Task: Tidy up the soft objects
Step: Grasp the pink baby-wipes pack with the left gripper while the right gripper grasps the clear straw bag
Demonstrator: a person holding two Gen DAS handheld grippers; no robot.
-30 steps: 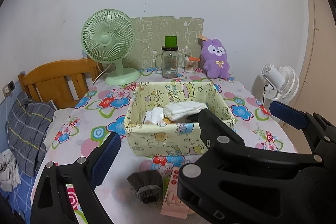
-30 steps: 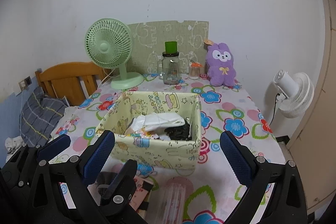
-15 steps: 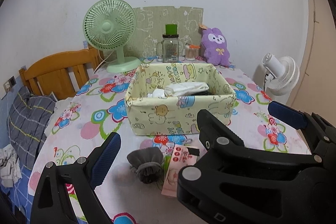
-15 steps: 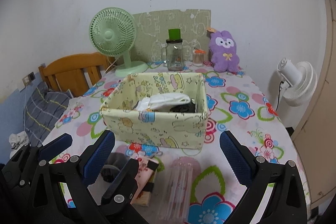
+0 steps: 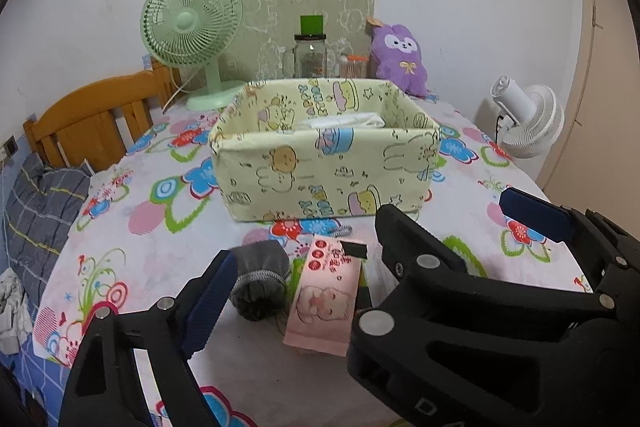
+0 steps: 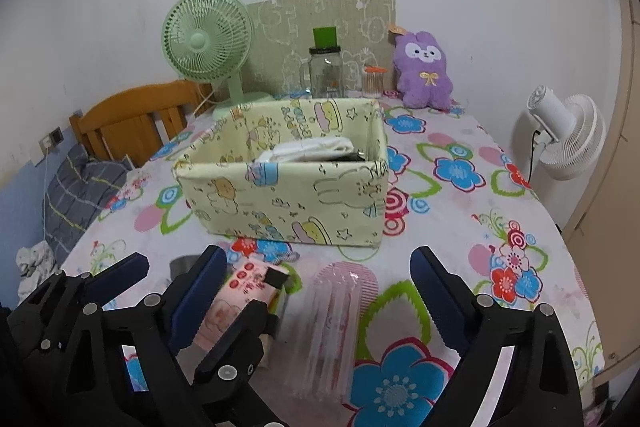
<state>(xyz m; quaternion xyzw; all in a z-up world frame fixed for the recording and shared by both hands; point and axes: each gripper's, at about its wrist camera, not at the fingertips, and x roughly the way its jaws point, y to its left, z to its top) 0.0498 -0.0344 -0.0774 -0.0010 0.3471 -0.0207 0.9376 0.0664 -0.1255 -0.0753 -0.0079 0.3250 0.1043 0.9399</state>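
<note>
A pale yellow cartoon-print fabric box stands mid-table with white and dark soft items inside. In front of it lie a rolled grey sock, a pink tissue pack and a clear pack of pink items. My left gripper is open and low over the table, its left finger touching or beside the sock. My right gripper is open and empty around the clear pack. The left gripper also shows in the right wrist view.
At the table's back stand a green desk fan, a glass jar with green lid, a small cotton-swab jar and a purple plush bunny. A wooden headboard and bedding lie left. A white floor fan stands right.
Both grippers have dropped lower and closer to the table front; the box now shows side-on. The left gripper has closed in on the grey sock and the pink pack.
</note>
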